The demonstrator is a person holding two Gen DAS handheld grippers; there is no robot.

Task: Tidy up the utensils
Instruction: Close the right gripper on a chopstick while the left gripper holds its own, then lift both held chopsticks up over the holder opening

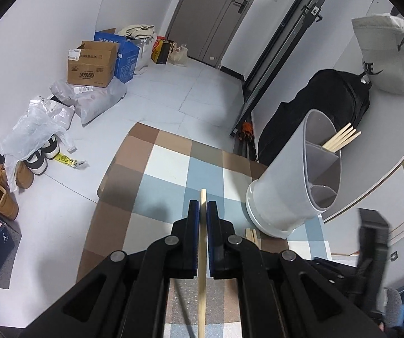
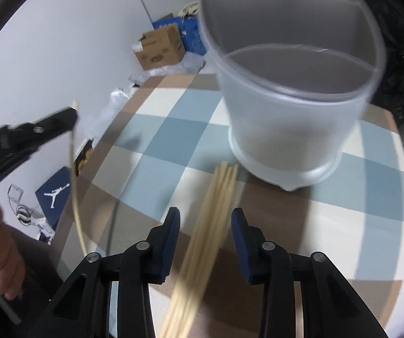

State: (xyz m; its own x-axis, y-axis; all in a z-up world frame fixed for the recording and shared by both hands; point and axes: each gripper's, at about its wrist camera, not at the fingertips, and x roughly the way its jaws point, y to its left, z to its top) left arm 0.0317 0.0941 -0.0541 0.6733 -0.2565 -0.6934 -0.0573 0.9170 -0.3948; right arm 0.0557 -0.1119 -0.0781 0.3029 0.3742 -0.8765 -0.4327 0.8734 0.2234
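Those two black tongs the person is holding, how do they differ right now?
The left tongs are shut on a single wooden chopstick, lifted off the checked mat. The right tongs stand open, straddling a bundle of chopsticks lying on the mat beside the grey utensil holder, not pressing them. Both have blue pads and point downward.

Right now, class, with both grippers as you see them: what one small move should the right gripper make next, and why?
Probably close the right gripper on the loose chopsticks lying on the checked cloth. They sit between its open pads, not yet pinched, just short of the grey holder. The left gripper already grips one chopstick, so it needs no help.
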